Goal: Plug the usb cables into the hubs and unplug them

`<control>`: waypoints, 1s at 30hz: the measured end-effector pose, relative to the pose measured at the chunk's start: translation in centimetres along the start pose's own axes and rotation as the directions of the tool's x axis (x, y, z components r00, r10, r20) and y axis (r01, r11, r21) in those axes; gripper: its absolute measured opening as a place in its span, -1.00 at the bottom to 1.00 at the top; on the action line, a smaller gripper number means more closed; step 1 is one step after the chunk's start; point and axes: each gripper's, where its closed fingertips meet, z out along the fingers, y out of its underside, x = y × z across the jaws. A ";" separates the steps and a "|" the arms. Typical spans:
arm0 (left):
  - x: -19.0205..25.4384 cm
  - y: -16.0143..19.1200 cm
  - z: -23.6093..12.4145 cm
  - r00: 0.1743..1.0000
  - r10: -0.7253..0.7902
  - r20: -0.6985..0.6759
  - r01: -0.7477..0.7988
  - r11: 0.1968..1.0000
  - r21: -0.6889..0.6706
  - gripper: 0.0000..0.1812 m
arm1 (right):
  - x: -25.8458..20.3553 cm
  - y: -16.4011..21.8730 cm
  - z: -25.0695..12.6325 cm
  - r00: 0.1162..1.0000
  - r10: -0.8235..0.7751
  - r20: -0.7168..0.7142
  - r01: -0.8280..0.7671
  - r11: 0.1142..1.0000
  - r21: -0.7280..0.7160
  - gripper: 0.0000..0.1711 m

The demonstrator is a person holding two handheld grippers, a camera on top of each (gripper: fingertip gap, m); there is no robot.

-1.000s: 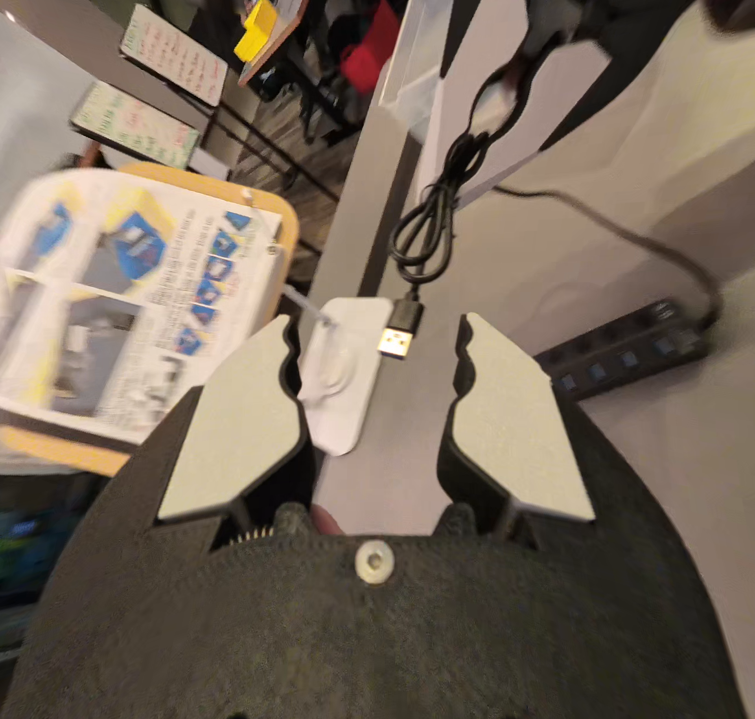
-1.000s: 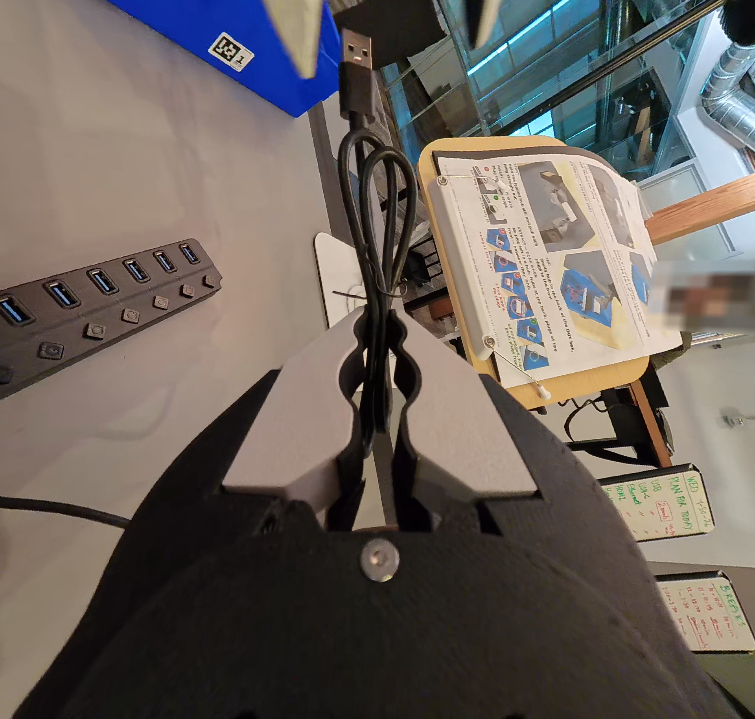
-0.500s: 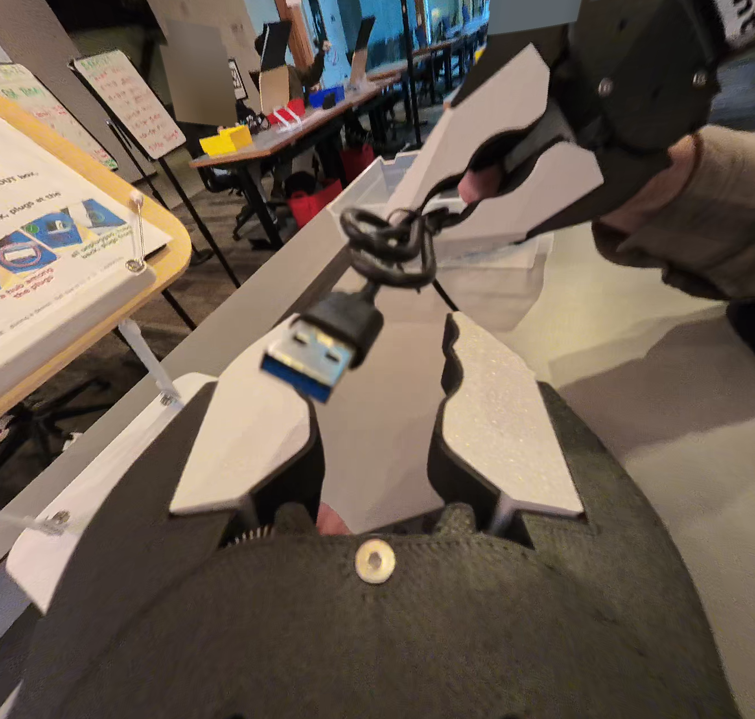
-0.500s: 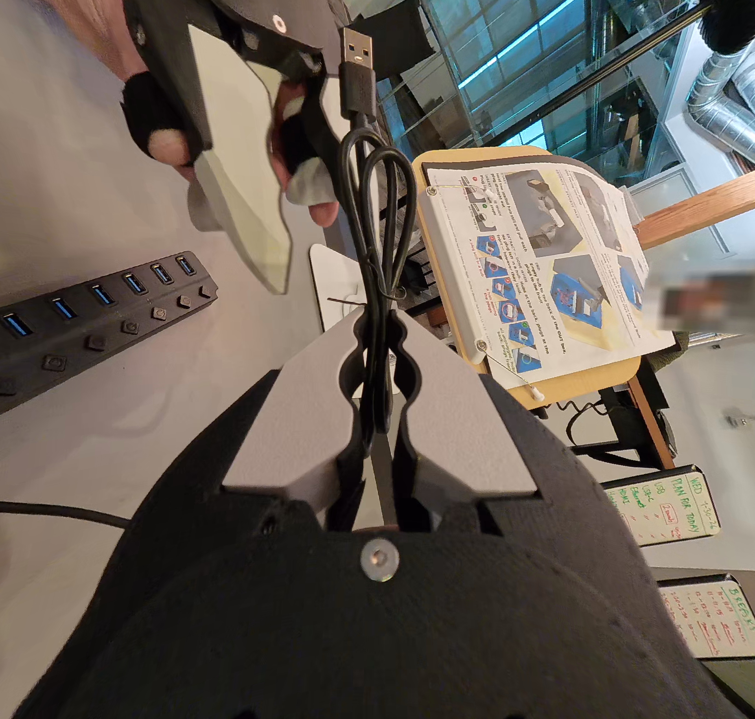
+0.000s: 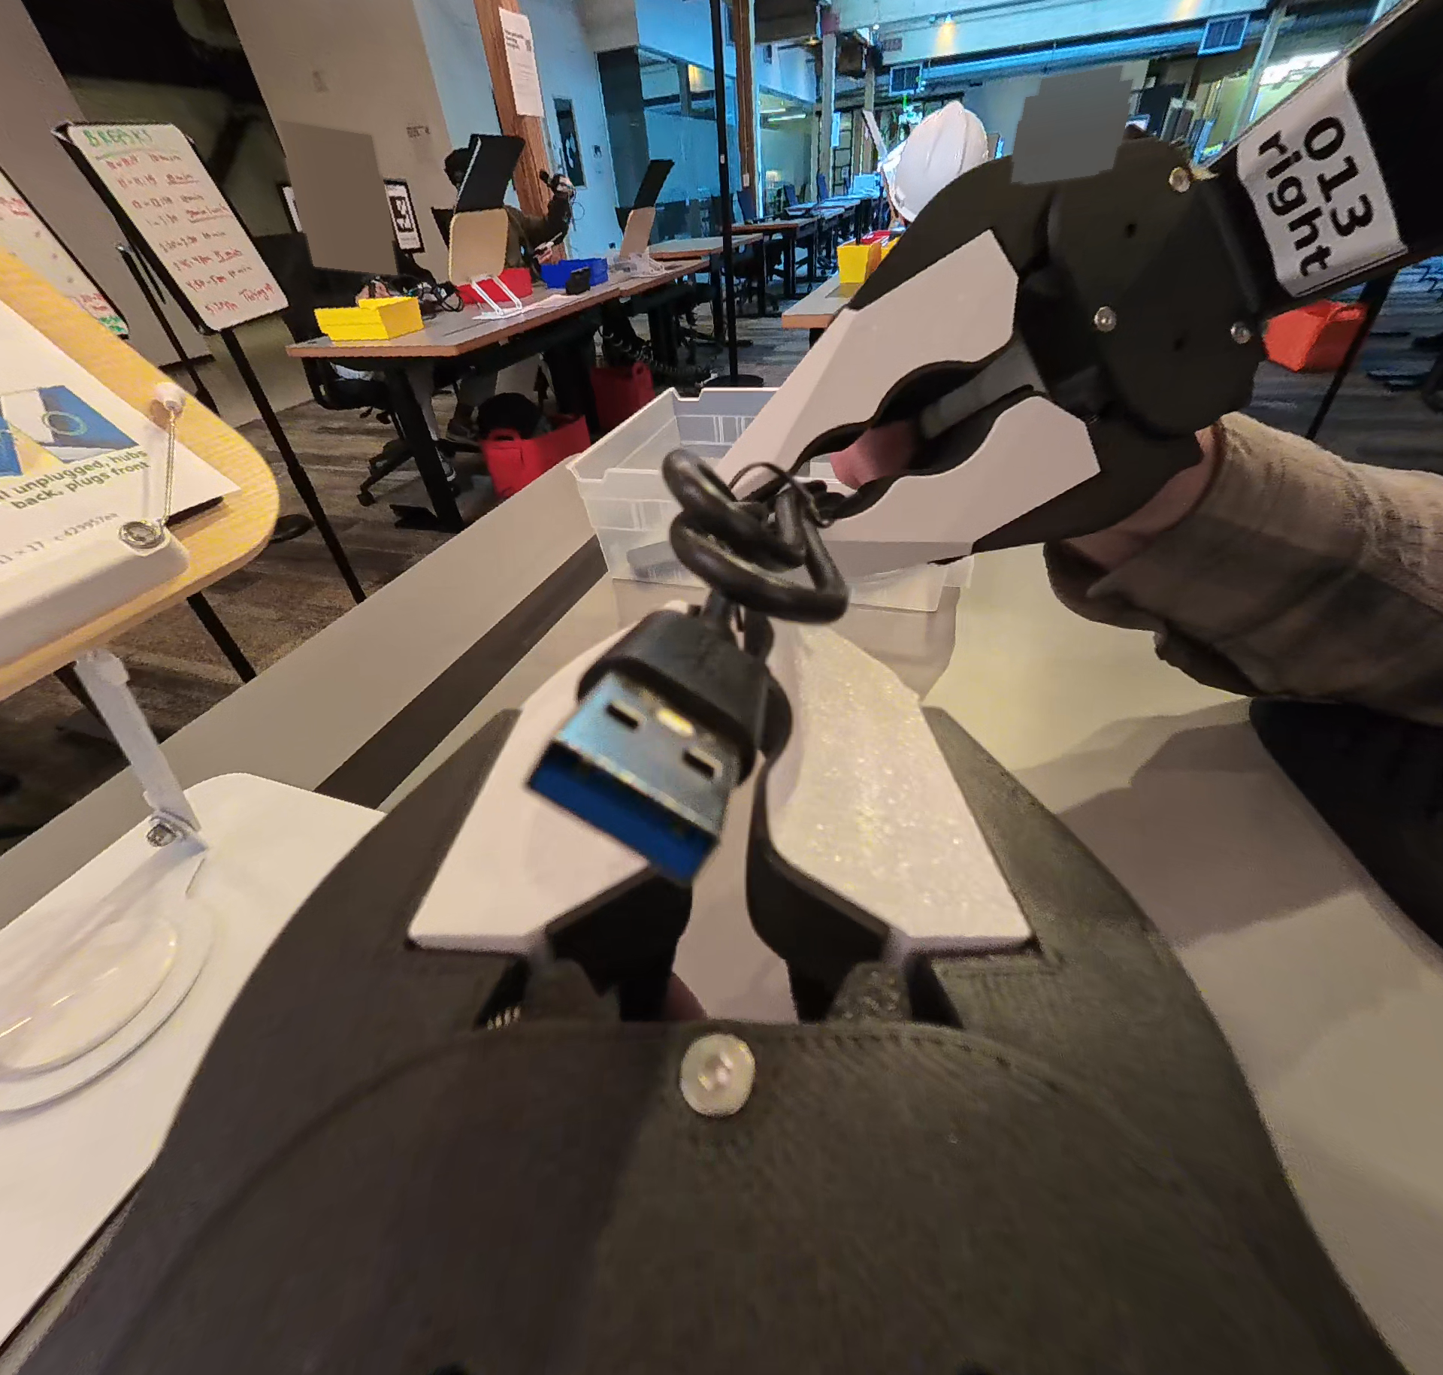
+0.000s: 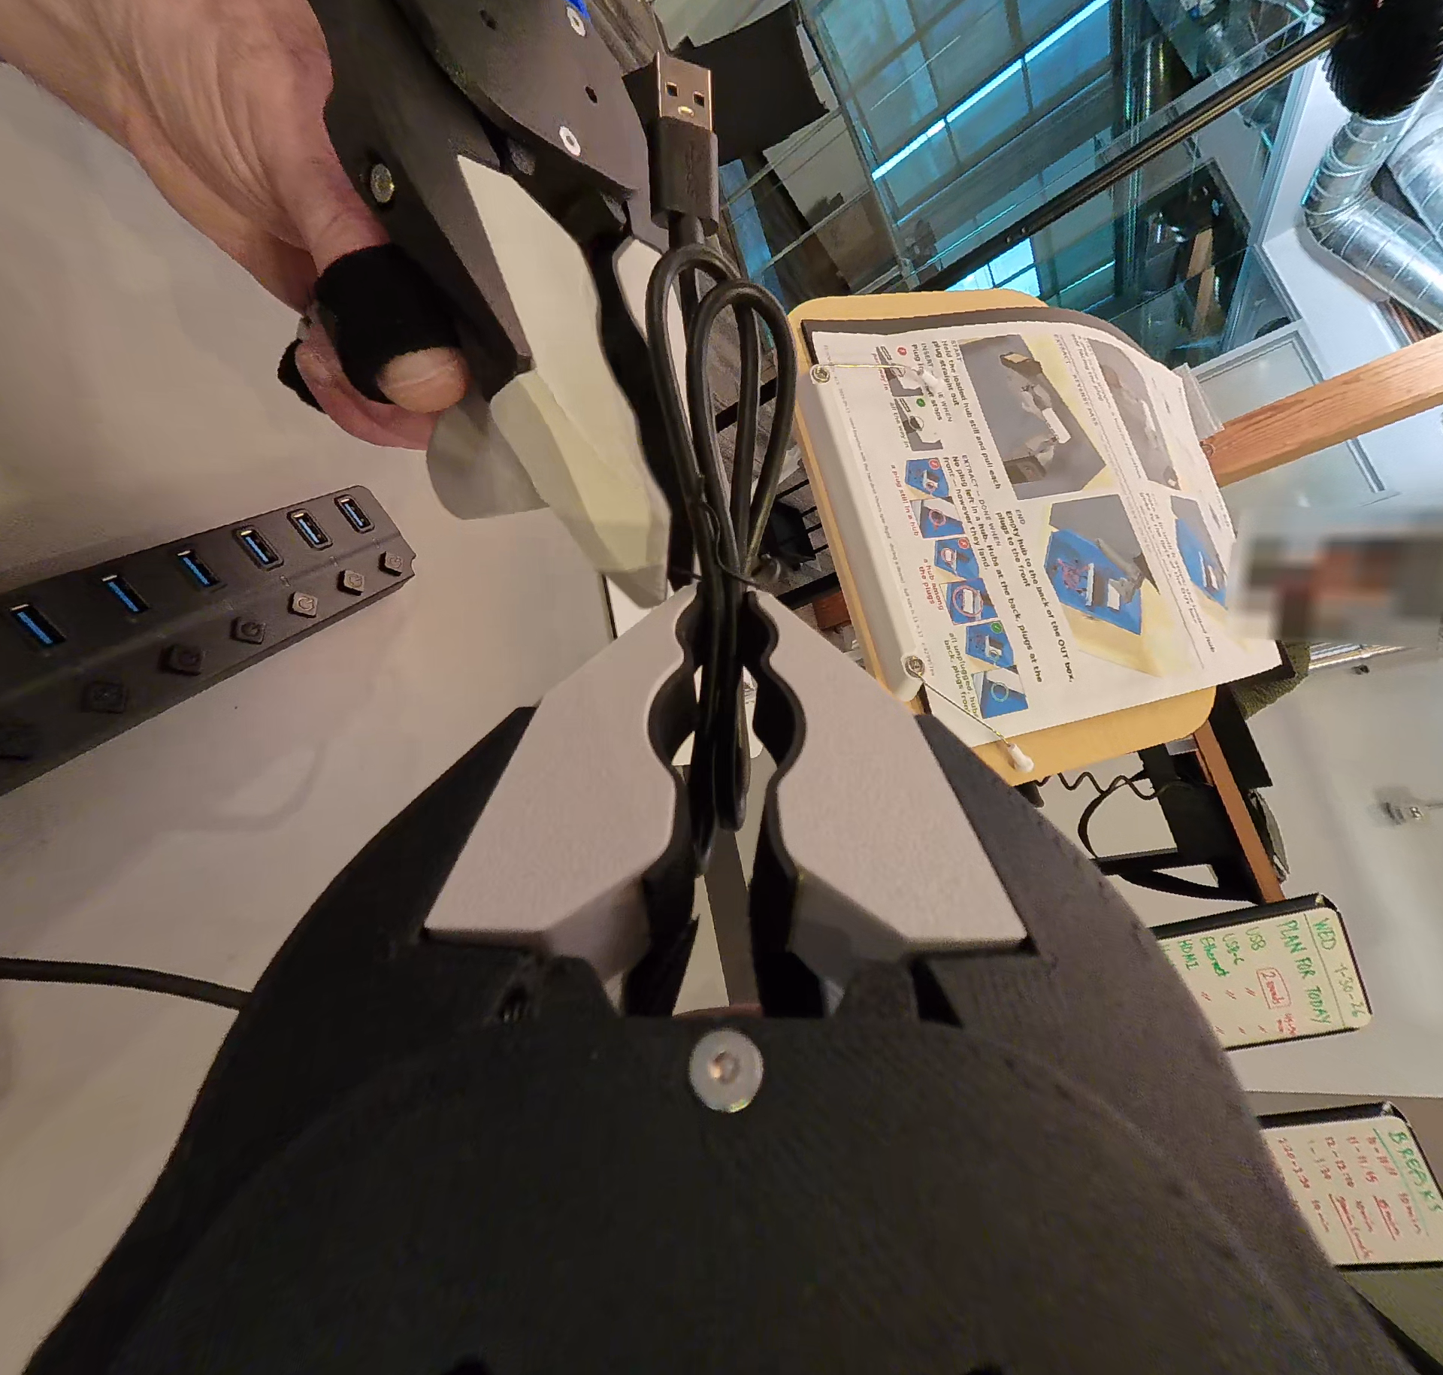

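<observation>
Right now my right gripper (image 6: 722,619) has its fingers clenched on the bundled USB cable (image 6: 722,478), a tied coil of black lead held in the air above the worktop (image 6: 234,830), with the plug (image 6: 685,107) sticking out past the loops. My left gripper (image 5: 726,720) has come in around that plug: in the left wrist view the metal end with its blue tongue (image 5: 640,775) sits between my left fingers (image 5: 874,791), pointing back toward the camera. They are not fully closed, and I cannot tell whether they are pressing on the plug's black body or only standing beside it. The black hub (image 6: 195,595) lies flat toward the left side of the worktop in the right wrist view, its row of blue ports all empty as far as I can see, well apart from the cable. A clear bin (image 5: 664,478) stands at the far edge, and an instruction board (image 6: 1015,525) on a stand sits just off the worktop. I judge this to be the handover step, before any plugging: the plug has to pass from a loose bundle hold to a firm grip on its body. Next I would need to pinch the plug squarely with the left, turn it toward a port, and steady the hub so it does not slide.
</observation>
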 end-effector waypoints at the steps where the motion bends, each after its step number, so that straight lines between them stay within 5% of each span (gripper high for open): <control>1: 0.0 0.0 0.0 1.000 -0.001 -0.003 0.001 1.000 0.003 -0.95 | 0.0 0.0 0.0 1.000 0.000 -0.001 0.000 1.000 0.000 -0.96; 11: -0.2 -0.2 -0.1 0.981 0.190 0.041 -0.190 0.982 -0.005 -1.00 | 0.0 -0.2 -0.2 1.000 0.000 0.001 0.000 1.000 0.006 -0.96; 22: -0.7 -1.1 -0.2 0.830 0.557 0.045 -0.553 0.830 -0.065 -1.00 | 0.2 -0.6 -0.5 1.000 -0.026 -0.014 0.027 0.999 0.033 -0.95; 30: -1.1 -1.2 0.0 0.820 0.569 0.062 -0.565 0.822 -0.068 -0.91 | 0.6 -0.8 -0.7 0.999 -0.023 -0.043 0.025 0.998 0.049 -0.95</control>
